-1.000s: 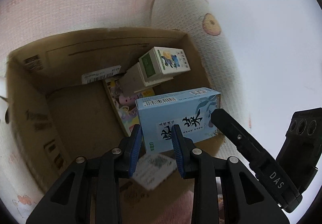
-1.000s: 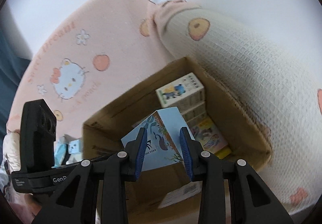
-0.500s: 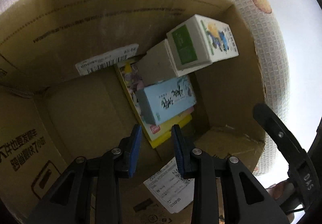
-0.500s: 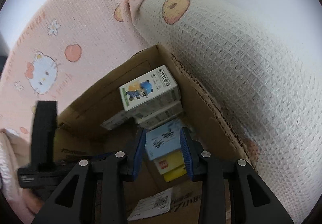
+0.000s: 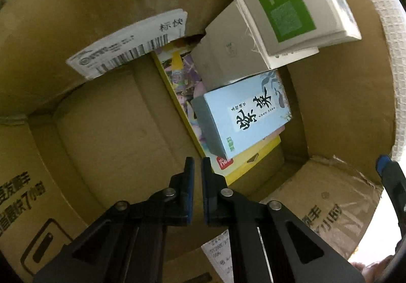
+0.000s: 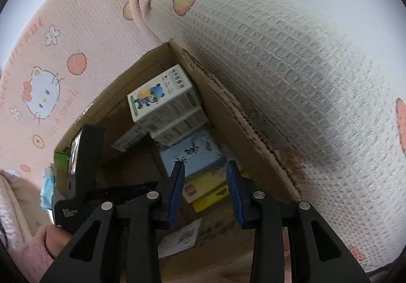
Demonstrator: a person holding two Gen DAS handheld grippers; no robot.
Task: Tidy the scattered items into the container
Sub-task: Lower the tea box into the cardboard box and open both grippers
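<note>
The blue box (image 5: 250, 118) lies flat inside the carton (image 5: 106, 130), on top of a yellow box (image 5: 251, 159) and against the carton's right wall. Just beyond it sit a grey box (image 5: 228, 54) and, stacked on that, a white box (image 5: 299, 1) with a green panel. A shipping label (image 5: 127, 44) peels from the far wall.

The left gripper (image 5: 198, 166) hangs inside the carton above its bare floor, just beside the yellow box; its jaws have just closed and stand pressed together with nothing between them. The right gripper (image 6: 205, 168) hovers over the carton's near edge, jaws spread and empty, the blue box seen between them further down. A pink blanket (image 6: 50, 41) and a cream waffle blanket (image 6: 291, 67) surround the carton.
</note>
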